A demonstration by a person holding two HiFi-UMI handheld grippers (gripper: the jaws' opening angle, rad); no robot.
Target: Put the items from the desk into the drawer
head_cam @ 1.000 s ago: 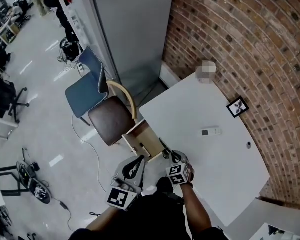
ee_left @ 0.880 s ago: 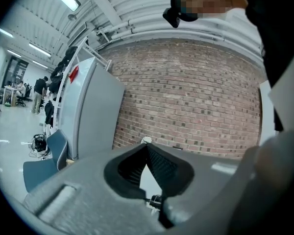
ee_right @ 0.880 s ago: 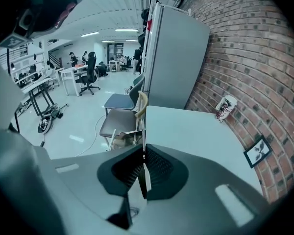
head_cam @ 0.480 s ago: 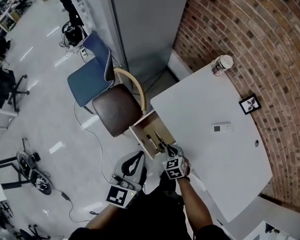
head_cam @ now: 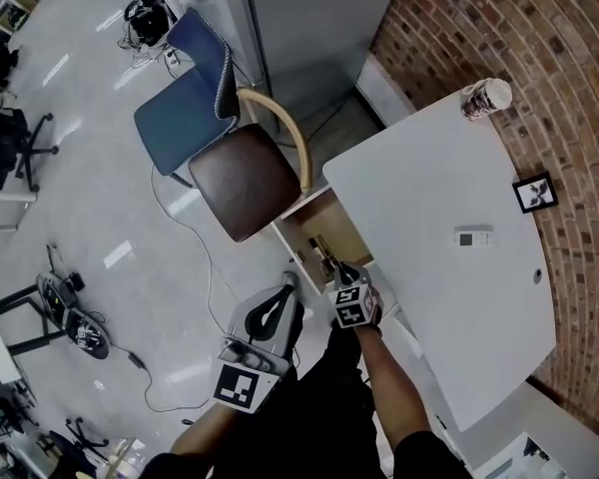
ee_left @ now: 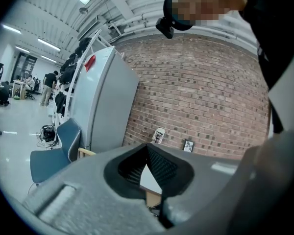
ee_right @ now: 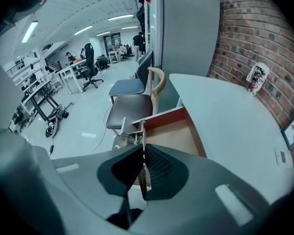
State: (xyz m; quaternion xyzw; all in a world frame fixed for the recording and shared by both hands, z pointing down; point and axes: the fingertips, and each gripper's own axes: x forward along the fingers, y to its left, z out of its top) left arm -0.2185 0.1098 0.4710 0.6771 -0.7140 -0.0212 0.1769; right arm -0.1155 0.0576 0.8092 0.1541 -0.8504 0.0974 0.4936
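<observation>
The blue chair (head_cam: 180, 118) and the brown chair (head_cam: 242, 180) stand on the floor at the far left, the brown one just beside the open drawer (head_cam: 344, 230). The left gripper (head_cam: 288, 289) hangs off the desk's edge, over the floor. Its fingers (ee_left: 159, 165) are pressed together at the tips with nothing between them.

Just to its right, the right gripper (head_cam: 339, 270) sits at the drawer's near end. Its fingers (ee_right: 159, 168) pinch a thin metal tool (ee_right: 142, 131), which stands up between them with its top end over the drawer's wooden bottom.

Further right, the white desk (head_cam: 449, 297) carries a small remote (head_cam: 476, 238) near its middle, well apart from both grippers. A cup (head_cam: 486, 97) stands at the far corner by the brick wall. A small picture frame (head_cam: 535, 192) sits near the right edge.
</observation>
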